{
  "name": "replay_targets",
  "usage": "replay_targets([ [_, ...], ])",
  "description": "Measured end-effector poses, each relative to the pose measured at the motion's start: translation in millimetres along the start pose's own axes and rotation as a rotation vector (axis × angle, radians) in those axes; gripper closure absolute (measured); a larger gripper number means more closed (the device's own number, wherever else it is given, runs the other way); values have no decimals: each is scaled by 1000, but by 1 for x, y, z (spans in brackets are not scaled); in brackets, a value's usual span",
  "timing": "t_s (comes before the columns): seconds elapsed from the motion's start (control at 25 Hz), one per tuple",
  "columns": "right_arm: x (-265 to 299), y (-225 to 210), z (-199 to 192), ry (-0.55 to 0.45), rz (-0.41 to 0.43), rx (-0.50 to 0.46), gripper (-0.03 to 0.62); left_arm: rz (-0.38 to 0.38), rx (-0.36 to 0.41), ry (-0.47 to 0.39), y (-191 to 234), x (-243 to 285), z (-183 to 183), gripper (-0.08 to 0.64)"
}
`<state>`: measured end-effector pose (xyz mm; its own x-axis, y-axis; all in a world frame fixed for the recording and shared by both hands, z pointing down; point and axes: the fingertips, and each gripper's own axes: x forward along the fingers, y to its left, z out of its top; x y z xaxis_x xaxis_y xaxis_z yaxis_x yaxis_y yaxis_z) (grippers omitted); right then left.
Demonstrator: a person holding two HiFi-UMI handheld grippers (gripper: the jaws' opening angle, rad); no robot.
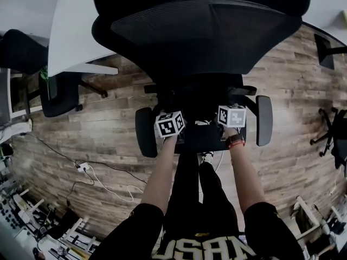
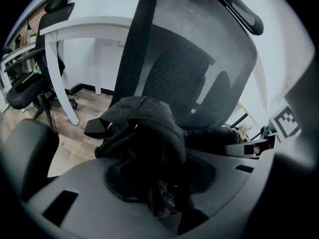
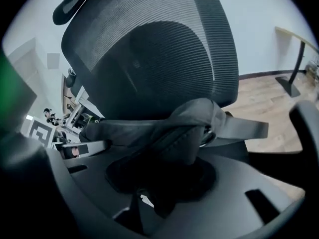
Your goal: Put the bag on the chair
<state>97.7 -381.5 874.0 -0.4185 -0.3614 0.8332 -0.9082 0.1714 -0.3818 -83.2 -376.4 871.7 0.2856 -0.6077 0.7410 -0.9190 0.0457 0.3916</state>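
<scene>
While clamping the crumpled black fabric bag (image 2: 144,128) in both left tool (image 2: 162,180) and right tool (image 3: 152,183) just before the backrest (image 3: 159,59) of the black mesh office chair (image 1: 200,37), lower evenly and release only once settled flat and stable.

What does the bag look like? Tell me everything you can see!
The bag is black, soft cloth, crumpled and floppy. A zip shows at one end and a flat strap sticks out sideways at the other. The left gripper and right gripper each pinch a bunch of its cloth, so it stretches between them in front of the chair's mesh back, over the seat. Whether its bottom touches the seat cannot be told.
</scene>
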Motion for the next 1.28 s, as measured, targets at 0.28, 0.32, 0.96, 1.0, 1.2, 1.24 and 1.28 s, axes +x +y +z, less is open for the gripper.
replay_targets([
  [0.28,28,-36,-20,8,-79,3,446,43,49,40,25,39,-18,377],
  [0.32,31,-41,-19,4,-82,2,442,44,60,39,29,42,-17,366],
  [0.96,36,-56,-24,-55,-73,43,221,41,-23,100,42,51,-30,122],
  [1.0,30,-57,-25,-54,-84,56,217,45,-24,94,40,45,-29,120],
  [1.2,-1,-53,-32,-63,-79,111,215,64,-8,54,28,8,-22,120],
  [1.24,-7,-49,-34,-66,-62,119,215,61,-3,49,24,0,-21,120],
  [1.28,-13,-45,-36,-68,-47,126,215,57,3,42,19,-8,-20,120],
])
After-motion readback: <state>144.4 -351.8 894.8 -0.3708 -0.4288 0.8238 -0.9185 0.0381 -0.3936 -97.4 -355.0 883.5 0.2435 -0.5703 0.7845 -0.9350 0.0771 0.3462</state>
